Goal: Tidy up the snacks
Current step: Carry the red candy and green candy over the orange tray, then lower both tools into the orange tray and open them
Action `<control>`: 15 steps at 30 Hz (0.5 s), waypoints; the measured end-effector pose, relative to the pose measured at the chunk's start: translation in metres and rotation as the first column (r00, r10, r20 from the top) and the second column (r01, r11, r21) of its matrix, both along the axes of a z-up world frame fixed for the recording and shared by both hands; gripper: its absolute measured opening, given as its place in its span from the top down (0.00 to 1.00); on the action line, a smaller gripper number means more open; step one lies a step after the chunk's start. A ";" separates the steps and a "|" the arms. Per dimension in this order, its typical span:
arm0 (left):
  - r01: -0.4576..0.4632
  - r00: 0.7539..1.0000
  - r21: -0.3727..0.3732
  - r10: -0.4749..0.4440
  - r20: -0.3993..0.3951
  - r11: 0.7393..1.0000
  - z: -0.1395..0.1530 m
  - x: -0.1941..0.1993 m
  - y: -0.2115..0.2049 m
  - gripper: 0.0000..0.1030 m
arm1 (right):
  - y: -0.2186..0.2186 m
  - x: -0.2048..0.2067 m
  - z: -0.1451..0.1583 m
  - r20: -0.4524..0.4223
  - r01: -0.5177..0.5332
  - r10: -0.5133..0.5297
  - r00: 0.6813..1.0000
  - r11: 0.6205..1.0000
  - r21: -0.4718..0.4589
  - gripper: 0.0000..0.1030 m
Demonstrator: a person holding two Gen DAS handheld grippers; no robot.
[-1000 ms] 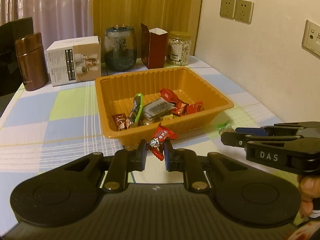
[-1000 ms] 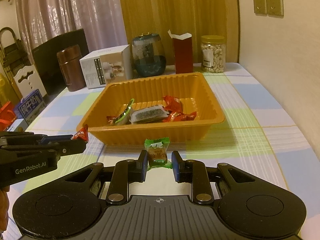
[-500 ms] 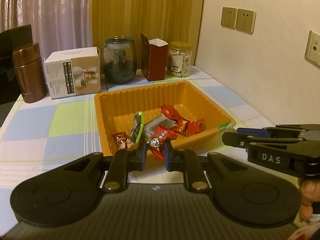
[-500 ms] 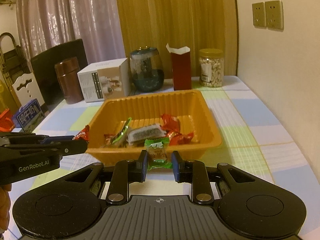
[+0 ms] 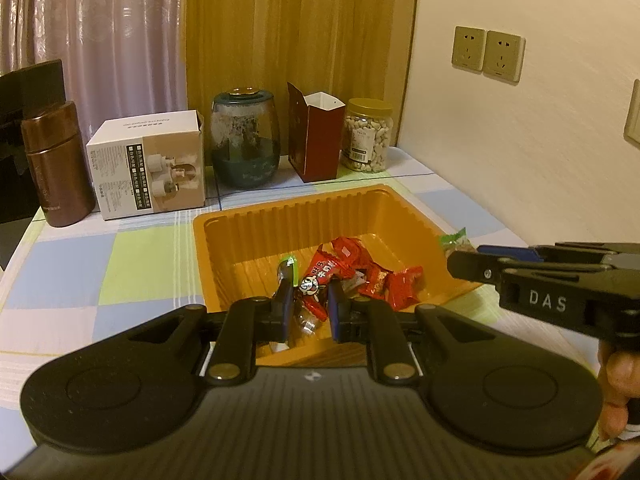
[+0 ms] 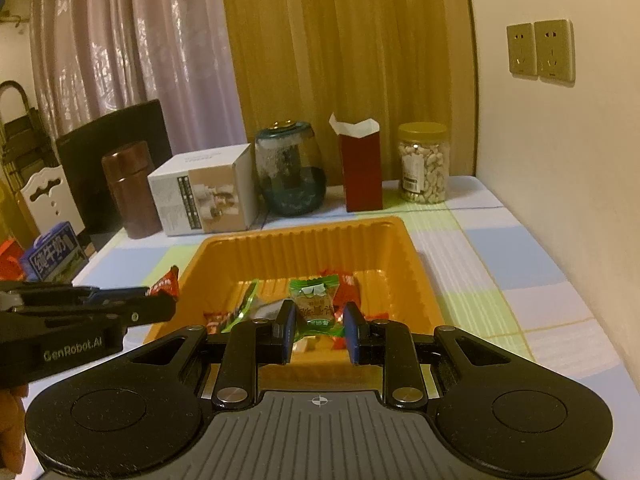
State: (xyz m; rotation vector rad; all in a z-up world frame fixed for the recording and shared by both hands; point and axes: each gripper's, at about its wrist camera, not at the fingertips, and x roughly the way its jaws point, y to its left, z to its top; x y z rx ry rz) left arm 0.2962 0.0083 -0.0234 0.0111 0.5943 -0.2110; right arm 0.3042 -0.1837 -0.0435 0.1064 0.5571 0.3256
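Left tongs (image 5: pixel 308 308) clamp red snack (image 5: pixel 318 276) | right tongs (image 6: pixel 318 326) clamp green candy (image 6: pixel 314 306) | both over orange tray (image 6: pixel 404 264)

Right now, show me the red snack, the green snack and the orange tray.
red snack (image 5: pixel 316 280), left wrist view, wrapper's printed face.
green snack (image 6: pixel 316 307), right wrist view, wrapper's middle.
orange tray (image 6: pixel 304 240), right wrist view, ribbed far wall.

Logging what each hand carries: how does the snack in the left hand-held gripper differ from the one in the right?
The left hand-held gripper holds a red-wrapped snack with a cartoon face; the right hand-held gripper holds a green-edged snack with a tan middle. The red one sits tilted, the green one upright. Both are clamped over the orange tray.
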 end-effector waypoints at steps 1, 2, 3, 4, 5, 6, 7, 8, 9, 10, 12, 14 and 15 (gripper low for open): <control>0.001 1.000 0.003 -0.001 0.000 1.000 0.000 0.002 -0.001 0.85 | 0.000 0.003 0.000 0.000 0.003 -0.003 1.000 1.000 0.002 0.75; 0.003 1.000 0.004 -0.003 0.000 1.000 0.000 0.004 -0.001 0.85 | 0.000 0.006 0.000 0.000 0.005 -0.005 1.000 1.000 0.005 0.75; 0.004 1.000 0.005 -0.004 -0.001 1.000 -0.001 0.006 -0.001 0.85 | 0.000 0.008 0.001 0.001 0.006 -0.006 1.000 1.000 0.007 0.75; 0.004 1.000 0.006 -0.004 -0.003 1.000 -0.001 0.008 -0.001 0.85 | 0.000 0.011 0.001 0.001 0.009 -0.009 1.000 1.000 0.009 0.75; 0.003 1.000 0.007 -0.003 -0.004 1.000 -0.001 0.010 -0.002 0.85 | -0.001 0.012 0.001 0.000 0.011 -0.011 1.000 1.000 0.011 0.75; 0.003 1.000 0.007 -0.003 -0.005 1.000 -0.002 0.012 -0.002 0.85 | -0.001 0.014 0.001 0.000 0.013 -0.013 1.000 1.000 0.014 0.75; 0.002 1.000 0.006 -0.002 -0.007 1.000 -0.002 0.013 -0.002 0.85 | -0.001 0.017 0.000 0.000 0.015 -0.015 1.000 1.000 0.015 0.75; 0.001 1.000 0.005 -0.001 -0.009 1.000 -0.003 0.016 -0.002 0.85 | -0.001 0.019 0.000 0.000 0.017 -0.017 1.000 1.000 0.017 0.75; 0.000 1.000 0.006 0.000 -0.011 1.000 -0.003 0.017 -0.002 0.85 | -0.001 0.020 0.000 0.000 0.017 -0.017 1.000 1.000 0.018 0.75; -0.001 1.000 0.007 0.001 -0.012 1.000 -0.004 0.020 -0.002 0.85 | -0.001 0.023 0.000 0.001 0.018 -0.018 1.000 1.000 0.017 0.75; 0.000 1.000 0.008 0.000 -0.014 1.000 -0.005 0.023 -0.002 0.85 | -0.001 0.026 -0.001 0.000 0.020 -0.020 1.000 1.000 0.017 0.75; 0.001 1.000 0.010 -0.001 -0.015 1.000 -0.006 0.026 -0.003 0.85 | -0.002 0.031 -0.002 -0.003 0.023 -0.023 1.000 1.000 0.019 0.75; 0.002 1.000 0.013 -0.002 -0.015 1.000 -0.006 0.027 -0.004 0.85 | -0.002 0.032 -0.002 -0.005 0.025 -0.025 1.000 0.999 0.020 0.75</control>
